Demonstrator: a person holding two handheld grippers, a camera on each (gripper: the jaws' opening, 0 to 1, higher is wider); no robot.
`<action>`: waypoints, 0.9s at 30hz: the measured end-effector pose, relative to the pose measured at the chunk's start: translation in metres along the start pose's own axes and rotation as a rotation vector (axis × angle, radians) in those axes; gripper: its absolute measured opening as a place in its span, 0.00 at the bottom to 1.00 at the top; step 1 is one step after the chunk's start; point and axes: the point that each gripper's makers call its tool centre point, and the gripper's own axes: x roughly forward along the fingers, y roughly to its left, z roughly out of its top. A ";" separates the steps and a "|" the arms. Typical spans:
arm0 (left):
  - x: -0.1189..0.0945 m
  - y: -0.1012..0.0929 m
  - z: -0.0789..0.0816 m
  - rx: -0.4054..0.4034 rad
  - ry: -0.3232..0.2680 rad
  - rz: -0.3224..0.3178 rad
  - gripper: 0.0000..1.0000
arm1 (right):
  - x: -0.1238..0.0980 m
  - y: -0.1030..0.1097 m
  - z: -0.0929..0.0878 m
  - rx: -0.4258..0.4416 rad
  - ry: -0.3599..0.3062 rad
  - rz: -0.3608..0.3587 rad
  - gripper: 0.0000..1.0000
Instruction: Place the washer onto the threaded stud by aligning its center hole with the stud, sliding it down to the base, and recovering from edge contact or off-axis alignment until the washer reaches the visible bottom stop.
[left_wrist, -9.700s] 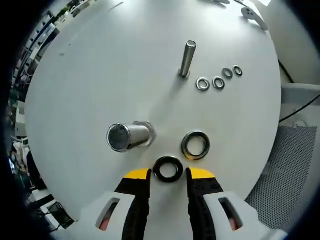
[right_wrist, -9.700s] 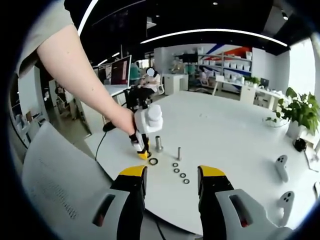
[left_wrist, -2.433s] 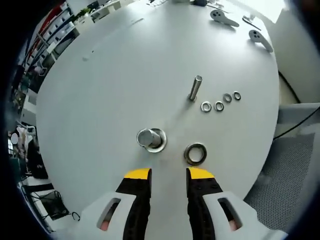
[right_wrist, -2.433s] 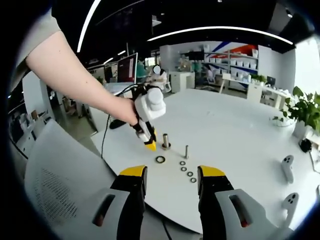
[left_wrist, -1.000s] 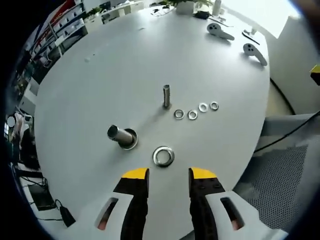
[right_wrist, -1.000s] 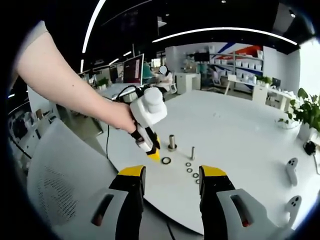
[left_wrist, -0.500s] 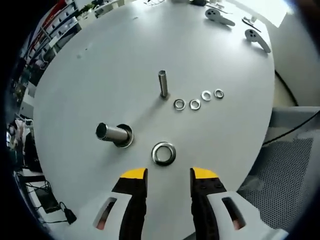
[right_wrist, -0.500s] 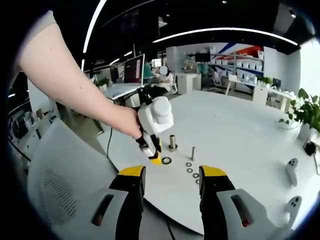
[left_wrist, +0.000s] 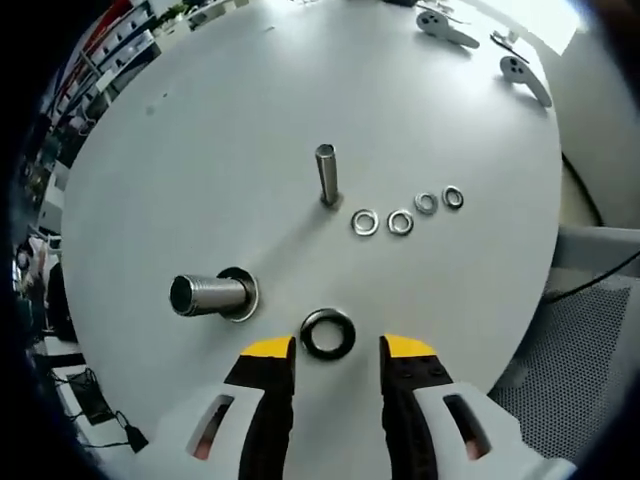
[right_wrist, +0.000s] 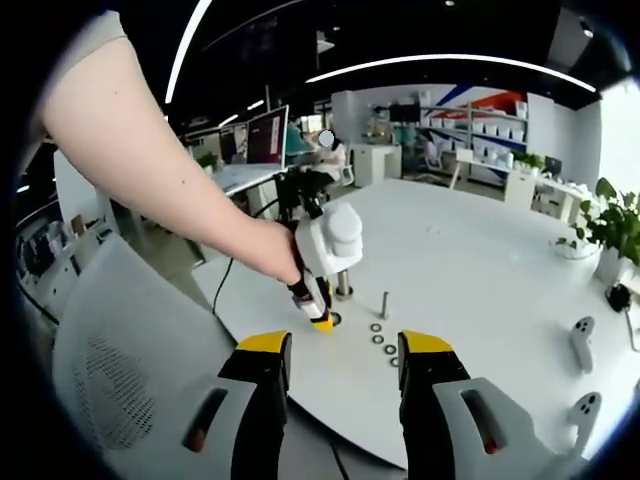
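In the left gripper view the left gripper (left_wrist: 332, 352) hangs over the white table (left_wrist: 200, 130) with its yellow-tipped fingers (left_wrist: 268, 352) spread apart and grasping nothing; the large dark washer (left_wrist: 328, 334) lies flat on the table low in the frame, just ahead of and between the fingertips. To its left stands the thick threaded stud (left_wrist: 208, 294), leaning toward the left of the frame with a ring already at its base. A thinner stud (left_wrist: 326, 174) stands near the middle, and a row of four small washers (left_wrist: 408, 211) runs to its right. In the right gripper view the right gripper (right_wrist: 342, 352) sits low in the frame, fingers released and apart, while the left gripper (right_wrist: 322, 322), held in the person's hand (right_wrist: 280, 256), points down at the table beside the studs. The likely trouble: a flat washer on a smooth table gives little edge to pinch, so closing fingers may skid it away or flip it. Once lifted, a tilted grip could catch the hole's edge on the stud's top threads and jam it off-axis.
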 end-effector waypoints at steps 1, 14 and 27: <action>0.001 0.002 -0.001 0.010 0.008 0.007 0.31 | 0.000 0.000 0.000 -0.001 0.000 0.000 0.45; 0.005 0.003 0.002 -0.035 0.009 -0.023 0.29 | 0.000 -0.001 0.002 0.001 -0.007 -0.002 0.44; 0.005 0.002 0.005 0.020 0.056 0.002 0.20 | 0.000 0.001 0.002 0.003 -0.008 0.006 0.44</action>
